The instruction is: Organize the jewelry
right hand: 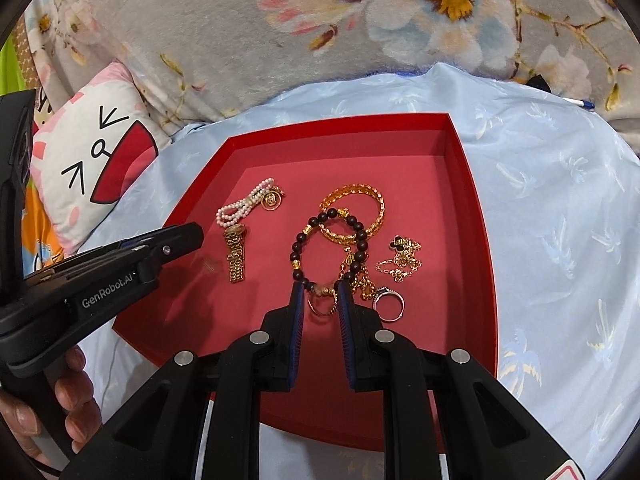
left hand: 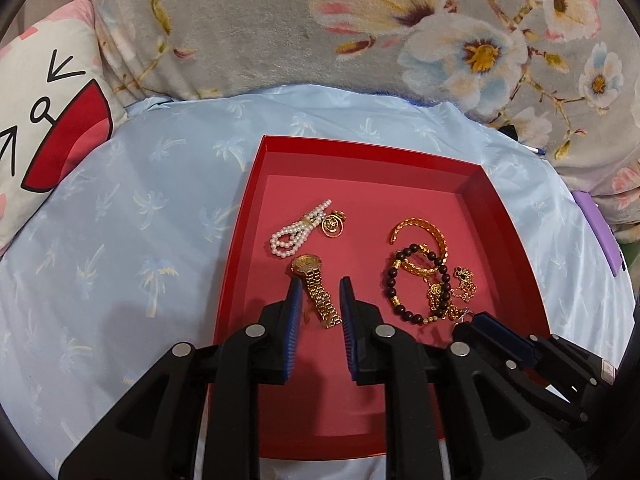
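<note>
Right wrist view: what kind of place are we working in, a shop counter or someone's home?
Most likely a bedroom at home, working on a bed: the red tray of jewelry sits on a pale blue sheet, with a floral fleece blanket and a cartoon-print pillow behind it.

- "GenRobot.AI" – white print on side of black left gripper [right hand: 182,240] body, right wrist view; only brand legible.
- Pillow [right hand: 96,160]: drawn cartoon marks, arrow-like strokes + small circle w/ line over red mouth shape; symbols, not letters.
- Label at right edge, left wrist view, on right gripper [left hand: 474,316] body: small mark, too tiny to read.
- Red-edged sticker, bottom right of right wrist view: cut off, unreadable.
</note>
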